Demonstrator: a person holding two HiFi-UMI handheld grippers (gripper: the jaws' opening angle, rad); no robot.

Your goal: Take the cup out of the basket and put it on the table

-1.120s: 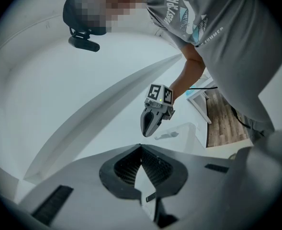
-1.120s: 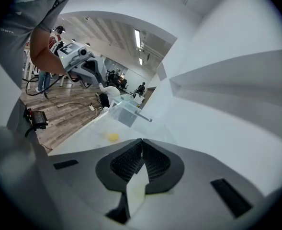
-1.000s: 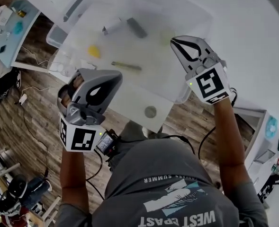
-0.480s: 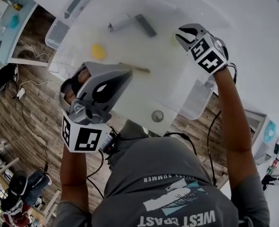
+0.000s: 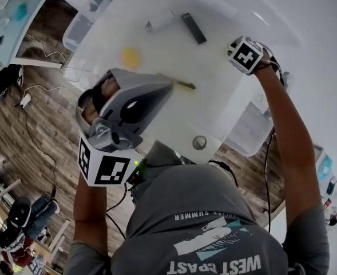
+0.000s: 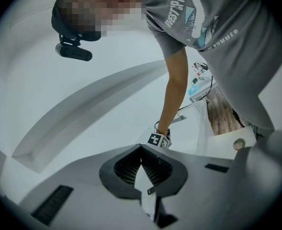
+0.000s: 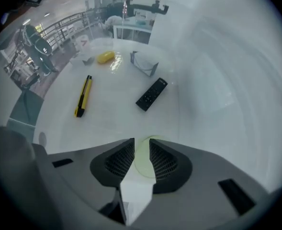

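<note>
A pale green see-through cup [image 7: 147, 158] stands on the white table [image 7: 117, 119], right under my right gripper [image 7: 141, 157]. Its jaws are opening and stand apart on either side of the cup's rim without pressing it. In the head view the right gripper [image 5: 241, 46] reaches over the table's far right part, its marker cube hiding the cup. The clear plastic basket [image 5: 249, 132] hangs off the table's right edge, under my right forearm. My left gripper [image 5: 157, 93] is held up near the head camera, its jaws [image 6: 141, 150] shut on nothing.
On the table lie a yellow-and-black utility knife [image 7: 83, 96], a black remote [image 7: 151, 94], a yellow lump [image 7: 106, 57] and a small clear holder [image 7: 144, 63]. A round cable hole [image 5: 199, 142] sits near the front edge. A second clear bin [image 5: 79, 30] stands at the left.
My right gripper has moved from above the basket at the table's near right edge to farther over the table. The left gripper has stayed raised in about the same place.
</note>
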